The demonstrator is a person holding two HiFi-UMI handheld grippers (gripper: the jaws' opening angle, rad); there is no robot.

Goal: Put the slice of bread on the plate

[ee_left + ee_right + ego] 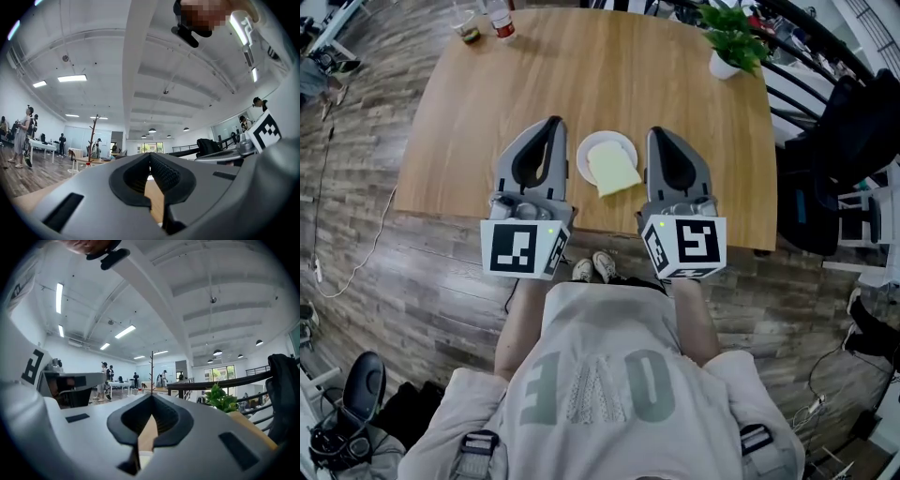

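In the head view a pale slice of bread (614,169) lies on a small white plate (587,151) near the front edge of the wooden table (581,66). One corner of the bread hangs over the plate's near rim. My left gripper (553,122) is held just left of the plate and my right gripper (655,132) just right of it. Both are raised, pointing away across the table. In the left gripper view the left gripper (150,155) has its jaw tips together with nothing between them. The right gripper (151,397) looks the same in the right gripper view.
A potted green plant (733,42) stands at the table's far right corner. A bottle (500,19) and a glass (469,26) are at the far left. Black chairs (853,131) crowd the right side. Cables lie on the wood floor (356,262) to the left.
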